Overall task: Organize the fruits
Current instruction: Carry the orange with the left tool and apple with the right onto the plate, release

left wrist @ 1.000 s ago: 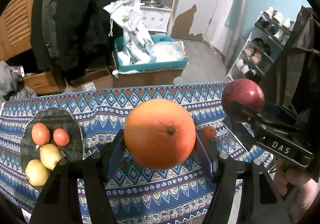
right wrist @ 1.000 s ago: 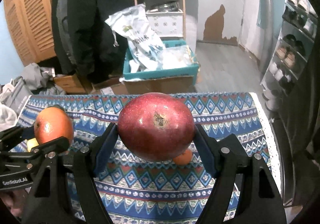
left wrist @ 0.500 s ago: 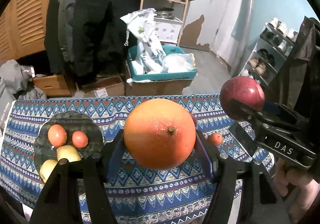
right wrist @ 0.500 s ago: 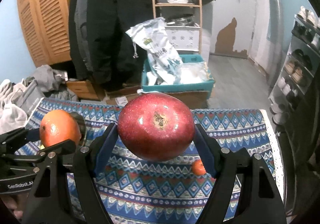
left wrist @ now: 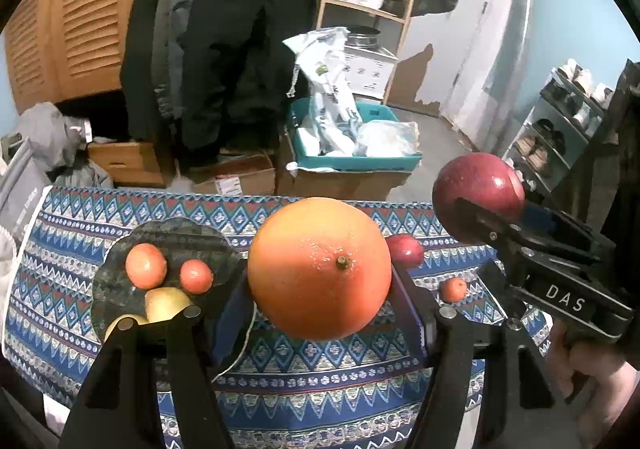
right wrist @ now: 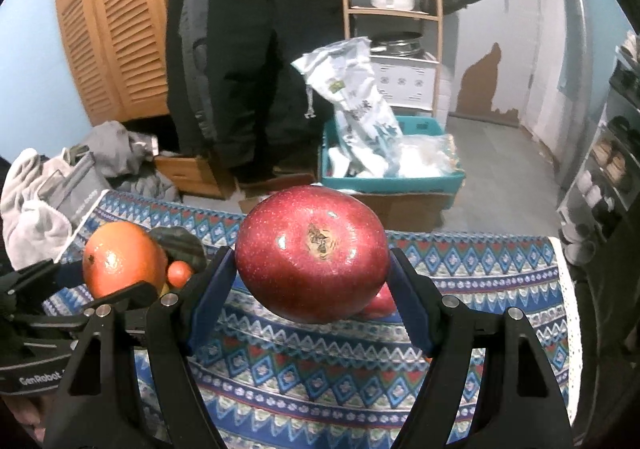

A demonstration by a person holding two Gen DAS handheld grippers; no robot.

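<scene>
My left gripper (left wrist: pixel 320 289) is shut on a large orange (left wrist: pixel 319 267) and holds it above the patterned table. My right gripper (right wrist: pixel 312 281) is shut on a big red apple (right wrist: pixel 312 253), also held in the air; it shows at the right of the left wrist view (left wrist: pixel 478 191). A dark plate (left wrist: pixel 172 237) at the table's left holds two small orange fruits (left wrist: pixel 146 265) and two yellow fruits (left wrist: pixel 166 299). A red fruit (left wrist: pixel 406 249) and a small orange fruit (left wrist: pixel 453 289) lie on the cloth to the right.
The table wears a blue patterned cloth (left wrist: pixel 320 361). Behind it on the floor stand cardboard boxes (left wrist: pixel 232 179), a teal bin with bags (left wrist: pixel 356 145), hanging coats and a wooden shelf. A shoe rack (left wrist: pixel 560 129) is at the right.
Both grippers have risen and pulled back with their fruit, so more of the table and room shows. A second red fruit on the cloth has come into view.
</scene>
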